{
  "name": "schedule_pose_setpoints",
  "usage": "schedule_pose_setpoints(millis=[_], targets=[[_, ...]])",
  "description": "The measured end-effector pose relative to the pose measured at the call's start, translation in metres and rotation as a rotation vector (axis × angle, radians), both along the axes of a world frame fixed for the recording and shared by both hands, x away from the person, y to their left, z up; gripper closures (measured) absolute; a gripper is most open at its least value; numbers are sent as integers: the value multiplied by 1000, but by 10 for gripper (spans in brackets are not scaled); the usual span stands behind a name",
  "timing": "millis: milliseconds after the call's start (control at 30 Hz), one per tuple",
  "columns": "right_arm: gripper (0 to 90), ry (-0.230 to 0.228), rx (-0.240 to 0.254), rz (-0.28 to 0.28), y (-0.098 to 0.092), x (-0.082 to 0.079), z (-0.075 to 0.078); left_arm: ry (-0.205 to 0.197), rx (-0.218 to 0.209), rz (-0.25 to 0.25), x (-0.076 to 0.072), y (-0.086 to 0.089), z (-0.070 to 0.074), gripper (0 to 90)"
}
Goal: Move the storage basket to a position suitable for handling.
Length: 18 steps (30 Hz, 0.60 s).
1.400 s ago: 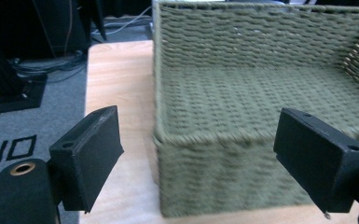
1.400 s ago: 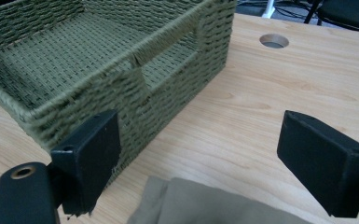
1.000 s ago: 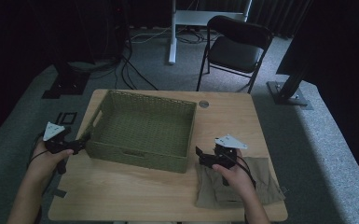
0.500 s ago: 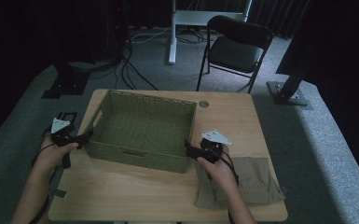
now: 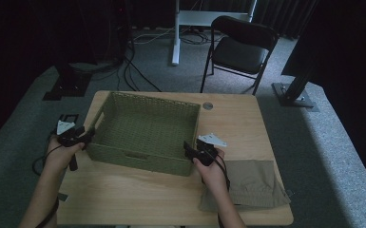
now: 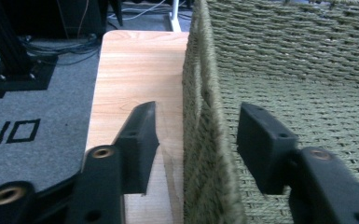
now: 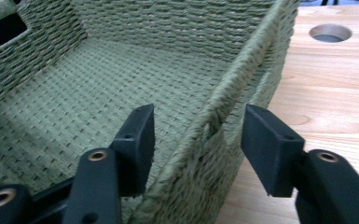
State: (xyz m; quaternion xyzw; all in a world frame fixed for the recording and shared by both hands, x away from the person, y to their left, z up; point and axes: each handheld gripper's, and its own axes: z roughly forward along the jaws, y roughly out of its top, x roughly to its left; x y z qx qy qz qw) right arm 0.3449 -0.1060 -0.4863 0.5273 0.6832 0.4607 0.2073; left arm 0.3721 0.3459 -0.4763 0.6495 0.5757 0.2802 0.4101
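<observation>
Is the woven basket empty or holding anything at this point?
Empty: the basket shows only bare woven floor in the high view and both gripper views, whose open jaws straddle its side walls.

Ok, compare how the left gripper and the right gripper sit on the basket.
The left gripper straddles the woven basket's left wall; the right gripper straddles its right wall. The left gripper meets the wall nearly edge-on, the right gripper at a slant. Both are open, one jaw inside, one outside.

The woven basket (image 5: 145, 130) is showing olive green, the table (image 5: 247, 118) pale wood grain, the cloth (image 5: 254, 183) khaki, the chair (image 5: 240, 45) black.
</observation>
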Motion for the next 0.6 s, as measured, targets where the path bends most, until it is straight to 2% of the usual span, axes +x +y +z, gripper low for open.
schedule_pose_setpoints(millis=[67,100,133,200,267,300,367,600], targets=[[515,-14,6,-1,2,-2,0,14,10,1,0,-3,1,649],[529,-25,-9,-12,3,-3,1,24,18,-2,-1,-5,1,710],[551,-34,-32,-22,4,-5,1,39,23,2,-1,-7,0,733],[592,-27,-61,-55,9,-7,4,42,22,9,-2,-9,0,804],[602,-23,-66,-61,10,-7,5,39,23,32,-3,-11,0,810],[613,-7,-68,-71,11,-7,6,33,8,55,-4,-12,-1,824],[621,-2,-78,-70,11,-6,7,29,-13,76,-6,-13,-2,835],[659,-4,-99,-71,7,-3,9,25,-27,89,-16,-17,-3,838]])
